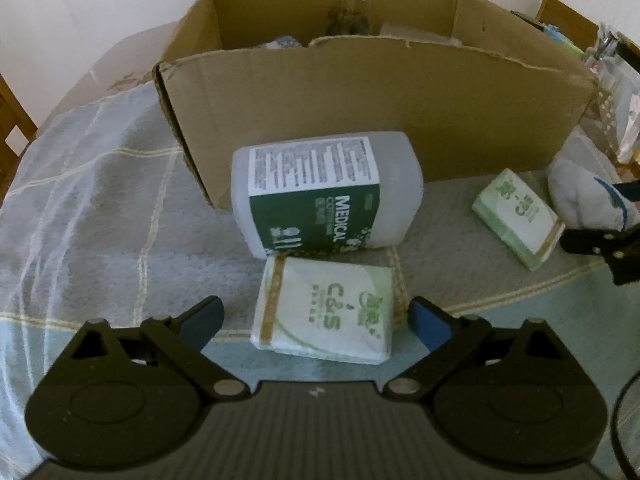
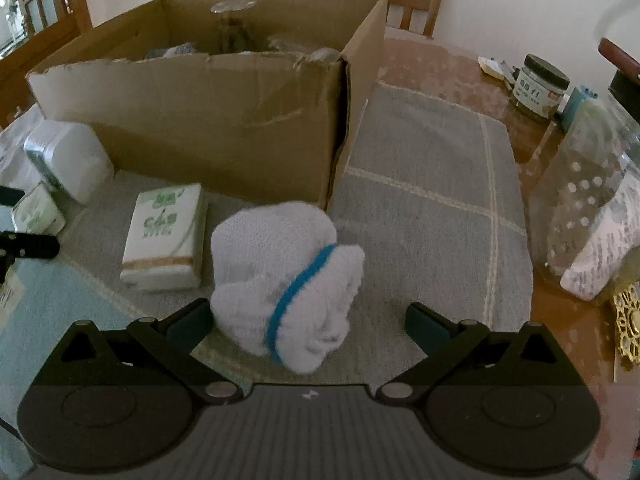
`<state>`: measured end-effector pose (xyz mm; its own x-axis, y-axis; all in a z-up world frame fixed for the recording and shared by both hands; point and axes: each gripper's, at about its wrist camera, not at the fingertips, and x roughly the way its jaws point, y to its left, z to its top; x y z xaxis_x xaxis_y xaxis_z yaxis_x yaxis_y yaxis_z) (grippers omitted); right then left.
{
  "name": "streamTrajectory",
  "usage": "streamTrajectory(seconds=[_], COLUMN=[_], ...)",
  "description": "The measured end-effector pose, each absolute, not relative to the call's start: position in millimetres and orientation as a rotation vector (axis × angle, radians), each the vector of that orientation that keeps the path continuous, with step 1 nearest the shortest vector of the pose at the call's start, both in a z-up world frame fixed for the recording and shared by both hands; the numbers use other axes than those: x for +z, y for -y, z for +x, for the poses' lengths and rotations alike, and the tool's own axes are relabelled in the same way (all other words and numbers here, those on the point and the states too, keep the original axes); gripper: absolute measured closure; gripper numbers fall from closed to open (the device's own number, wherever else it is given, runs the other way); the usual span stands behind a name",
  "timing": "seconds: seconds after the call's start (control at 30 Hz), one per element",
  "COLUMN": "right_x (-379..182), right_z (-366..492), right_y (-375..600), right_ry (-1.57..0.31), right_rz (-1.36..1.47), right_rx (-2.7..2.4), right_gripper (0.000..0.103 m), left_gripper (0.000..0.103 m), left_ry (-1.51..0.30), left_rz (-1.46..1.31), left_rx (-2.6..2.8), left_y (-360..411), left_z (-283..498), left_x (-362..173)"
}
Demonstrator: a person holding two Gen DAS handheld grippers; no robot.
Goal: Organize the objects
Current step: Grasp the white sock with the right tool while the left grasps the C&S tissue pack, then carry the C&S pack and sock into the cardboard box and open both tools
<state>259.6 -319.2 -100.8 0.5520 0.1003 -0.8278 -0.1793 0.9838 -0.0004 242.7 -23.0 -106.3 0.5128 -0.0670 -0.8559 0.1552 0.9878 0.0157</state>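
My left tongs stand wide, holding nothing, the white-and-green tissue packet between the fingers at lower centre. My right tongs gape likewise around the white knitted bundle with a blue stripe, before the brown cardboard box.

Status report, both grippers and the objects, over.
Left gripper open around tissue pack, not gripping. Right gripper open at rolled cloth. Box behind; bottle touches the pack.
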Motion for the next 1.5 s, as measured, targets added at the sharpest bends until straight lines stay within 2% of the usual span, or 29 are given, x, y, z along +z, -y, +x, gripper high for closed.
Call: streamTrajectory(seconds=[0.23, 0.33, 0.4, 0.53, 0.6, 0.77, 1.1, 1.5], right_x=[-99, -97, -95, -89, -88, -84, -64, -6], right_z=[274, 275, 274, 271, 270, 268, 262, 245], right_y=[313, 313, 312, 309, 309, 309, 310, 305], right_ry=[-0.995, -1.011, -1.014, -1.021, -1.025, -1.035, -1.042, -1.024], right_rz=[-0.085, -0.085, -0.091, -0.113, -0.11, -0.13, -0.14, -0.193], right_rx=[0.146, 0.149, 0.161, 0.173, 0.182, 0.198, 0.257, 0.413], right_gripper=[0.0, 0.001, 0.01, 0.022, 0.027, 0.031, 0.031, 0.031], left_gripper=[0.022, 0.025, 0.027, 0.038, 0.038, 0.039, 0.039, 0.039], left_ry=[-1.028, -1.029, -1.029, -1.031, -1.032, -1.039, -1.068, -1.088], left_rz=[0.086, 0.107, 0.129, 0.142, 0.145, 0.168, 0.205, 0.202], left_rx=[-0.152, -0.167, -0.175, -0.196, -0.197, -0.216, -0.266, -0.409], left_y=[26, 30, 32, 32, 33, 32, 31, 38], left_z=[243, 244, 248, 250, 249, 241, 233, 230], left_x=[-101, -100, -97, -94, -93, -93, -74, -14])
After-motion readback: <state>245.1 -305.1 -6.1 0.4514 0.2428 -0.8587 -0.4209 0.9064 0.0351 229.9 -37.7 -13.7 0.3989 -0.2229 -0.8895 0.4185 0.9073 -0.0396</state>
